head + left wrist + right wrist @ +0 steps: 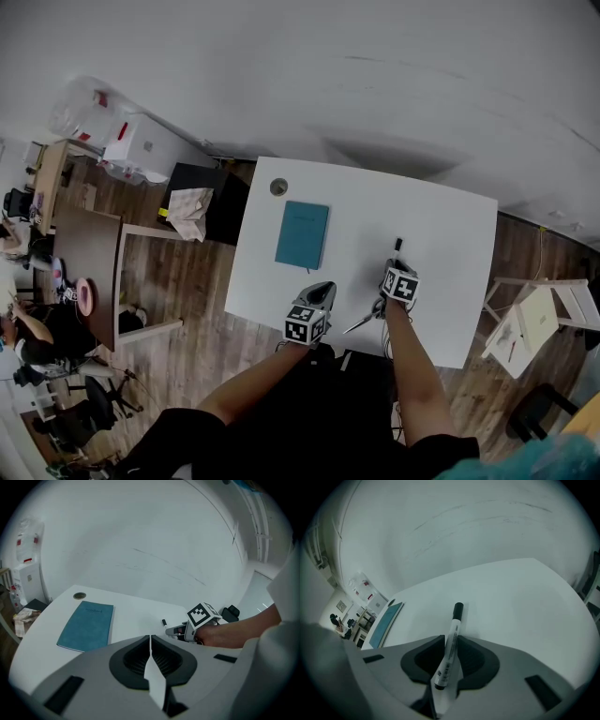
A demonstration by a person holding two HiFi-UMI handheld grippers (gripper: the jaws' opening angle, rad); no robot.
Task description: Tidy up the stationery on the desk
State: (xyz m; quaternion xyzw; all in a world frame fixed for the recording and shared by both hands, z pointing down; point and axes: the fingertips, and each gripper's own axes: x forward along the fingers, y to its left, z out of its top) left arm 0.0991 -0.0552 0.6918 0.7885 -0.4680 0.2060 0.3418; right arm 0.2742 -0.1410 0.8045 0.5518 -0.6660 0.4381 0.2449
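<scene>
A teal notebook (302,234) (87,625) lies flat on the left half of the white desk (441,225). My right gripper (397,279) (451,641) is shut on a white marker (449,653), whose black cap (397,246) points away toward the desk's far edge. The marker's tip hangs low over the desk top. My left gripper (317,300) (150,639) is near the front edge, just in front of the notebook, with its jaws shut together and nothing between them. In the left gripper view the right gripper (180,631) and the marker's cap (164,621) show to the right.
A round metal grommet (278,187) (79,595) sits at the desk's far left corner. A dark table (84,253) and a black box (202,202) stand left of the desk, a white stool (534,319) to its right. A white wall lies behind the desk.
</scene>
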